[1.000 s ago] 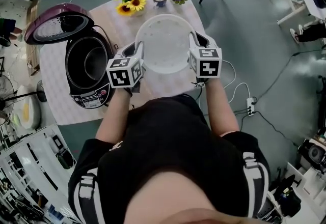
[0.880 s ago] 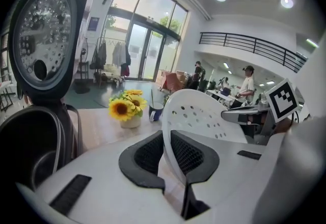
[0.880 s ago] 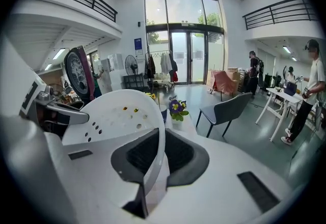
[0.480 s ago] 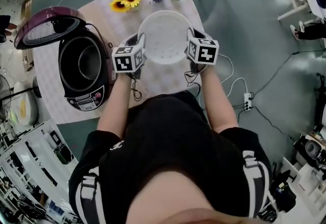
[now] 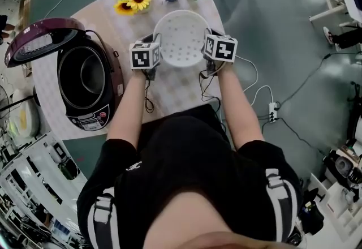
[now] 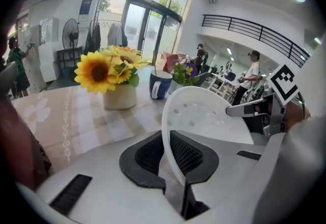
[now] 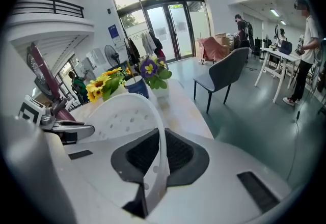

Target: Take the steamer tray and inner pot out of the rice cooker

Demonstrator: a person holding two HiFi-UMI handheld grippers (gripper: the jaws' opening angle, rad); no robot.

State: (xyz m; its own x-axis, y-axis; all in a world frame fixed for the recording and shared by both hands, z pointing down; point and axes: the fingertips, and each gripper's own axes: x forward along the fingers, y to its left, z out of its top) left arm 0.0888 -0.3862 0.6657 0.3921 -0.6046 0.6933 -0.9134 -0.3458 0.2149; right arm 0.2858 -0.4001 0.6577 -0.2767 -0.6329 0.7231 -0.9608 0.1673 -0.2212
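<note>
1. My left gripper (image 5: 156, 50) and right gripper (image 5: 205, 48) pinch opposite rims of the round white perforated plastic steamer tray (image 5: 180, 38).
2. The tray is held right of the open maroon rice cooker (image 5: 90, 119).
3. The dark metal inner pot (image 5: 82, 75), inside the cooker, lies nearer my left gripper.

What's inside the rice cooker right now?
The inner pot sits in the open rice cooker, apparently empty. The steamer tray is out, clamped between the left tongs and right tongs over the table. The pot hides the cavity beneath it.
</note>
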